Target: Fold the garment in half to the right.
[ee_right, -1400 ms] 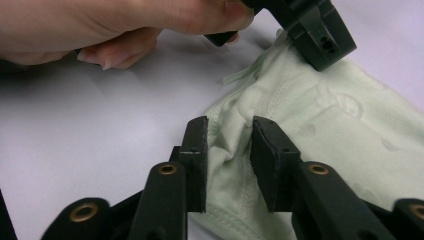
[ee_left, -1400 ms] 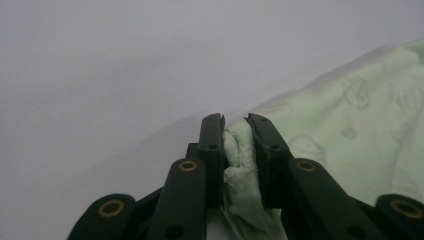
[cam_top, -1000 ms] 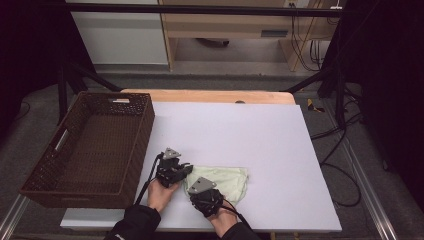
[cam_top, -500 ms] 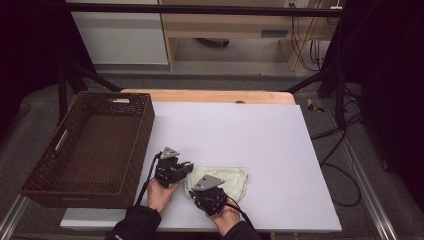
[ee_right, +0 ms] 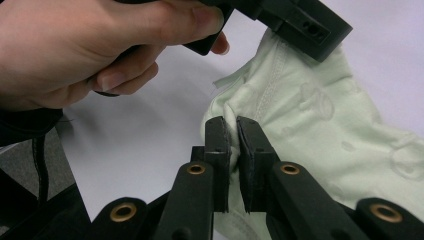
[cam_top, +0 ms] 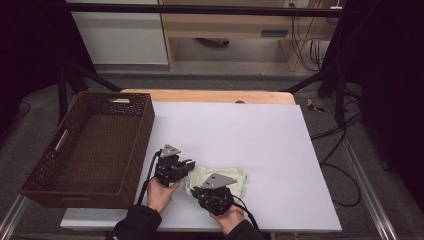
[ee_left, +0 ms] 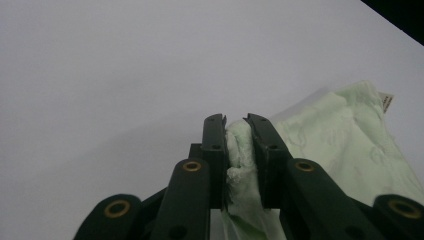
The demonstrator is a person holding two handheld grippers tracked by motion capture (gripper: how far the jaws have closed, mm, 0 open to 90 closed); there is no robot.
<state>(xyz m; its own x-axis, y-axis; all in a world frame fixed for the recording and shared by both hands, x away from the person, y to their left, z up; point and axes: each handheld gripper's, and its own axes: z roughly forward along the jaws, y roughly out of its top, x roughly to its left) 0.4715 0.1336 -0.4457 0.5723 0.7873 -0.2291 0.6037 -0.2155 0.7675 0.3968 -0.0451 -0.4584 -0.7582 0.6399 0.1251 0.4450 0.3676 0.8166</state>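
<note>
No text, brand, number or sign can be made out here. A small white tag (ee_left: 386,101) is sewn to the edge of the pale green cloth (ee_left: 345,145) in the left gripper view; it carries a few dark printed marks, too small and blurred to read. A pale label (cam_top: 120,100) sits on the far rim of the brown wicker basket (cam_top: 35,180) in the high view, and its writing cannot be read either.

A pale green crumpled cloth (cam_top: 220,176) lay on the white-topped bench (cam_top: 260,135) near its front edge; a brown woven wicker basket (cam_top: 40,180) stood left of it.
</note>
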